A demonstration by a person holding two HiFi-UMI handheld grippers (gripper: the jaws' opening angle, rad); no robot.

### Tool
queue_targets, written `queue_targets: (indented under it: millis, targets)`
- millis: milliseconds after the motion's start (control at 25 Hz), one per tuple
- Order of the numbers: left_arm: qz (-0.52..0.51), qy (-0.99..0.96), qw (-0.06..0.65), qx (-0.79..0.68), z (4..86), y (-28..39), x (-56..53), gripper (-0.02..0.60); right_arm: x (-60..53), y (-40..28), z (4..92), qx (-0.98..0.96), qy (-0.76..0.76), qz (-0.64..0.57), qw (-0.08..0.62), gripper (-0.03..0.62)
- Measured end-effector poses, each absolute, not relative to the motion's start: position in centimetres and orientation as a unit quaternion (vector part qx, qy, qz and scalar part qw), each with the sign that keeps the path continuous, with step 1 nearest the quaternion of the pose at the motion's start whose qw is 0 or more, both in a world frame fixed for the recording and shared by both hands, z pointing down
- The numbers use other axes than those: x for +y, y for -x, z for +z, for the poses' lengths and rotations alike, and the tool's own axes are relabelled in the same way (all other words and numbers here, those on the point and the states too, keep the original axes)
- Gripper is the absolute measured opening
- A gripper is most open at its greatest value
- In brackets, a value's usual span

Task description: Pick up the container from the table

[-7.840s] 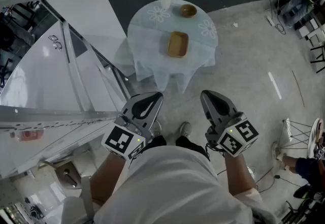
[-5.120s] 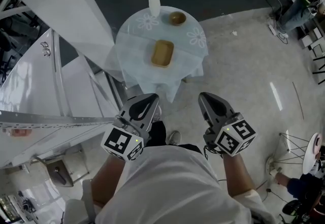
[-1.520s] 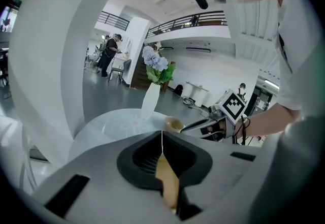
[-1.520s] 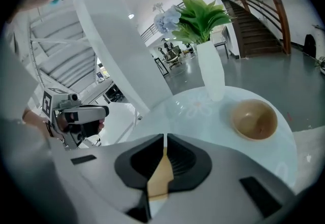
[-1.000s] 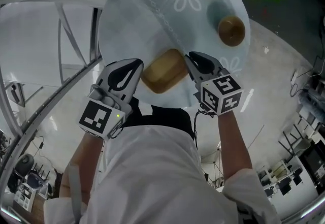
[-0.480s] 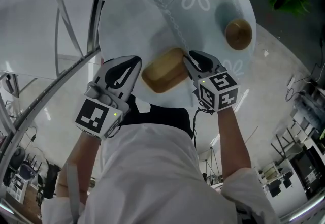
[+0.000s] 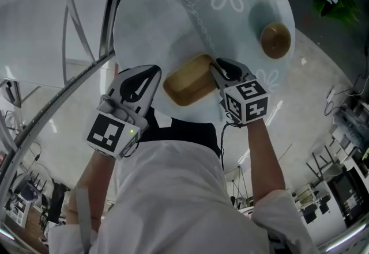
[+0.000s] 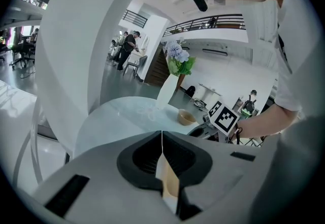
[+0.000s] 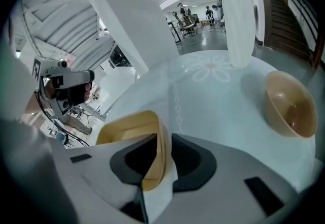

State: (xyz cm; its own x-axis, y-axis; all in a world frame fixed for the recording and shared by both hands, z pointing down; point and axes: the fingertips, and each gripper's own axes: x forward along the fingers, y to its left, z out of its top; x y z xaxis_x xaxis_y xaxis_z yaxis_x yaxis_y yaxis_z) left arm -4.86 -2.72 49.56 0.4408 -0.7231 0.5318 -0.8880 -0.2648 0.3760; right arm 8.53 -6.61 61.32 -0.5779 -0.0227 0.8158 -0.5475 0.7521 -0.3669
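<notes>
Since the earliest frame the person has walked up to the counter (image 7: 150,22). The container (image 7: 185,81) lies open side up at its 6 o'clock edge, long axis 8 to 2 o'clock. The right gripper (image 7: 221,67) pinches the 2 o'clock end wall, jaws narrow, likely the only thin hold. The left gripper (image 7: 153,71), jaws together and empty, waits beside the 8 o'clock end.

Bright, even indoor light; strong fisheye bending and dark corners.
</notes>
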Motion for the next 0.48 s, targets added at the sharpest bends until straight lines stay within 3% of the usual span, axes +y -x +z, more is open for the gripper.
queue_targets:
  millis: [480]
  targets:
    - [0.131, -0.790, 0.313, -0.511, 48.7, 5.4, -3.2, 0.021, -7.1, -8.3, 60.5, -0.834, -0.199, 0.313, 0.409, 0.037]
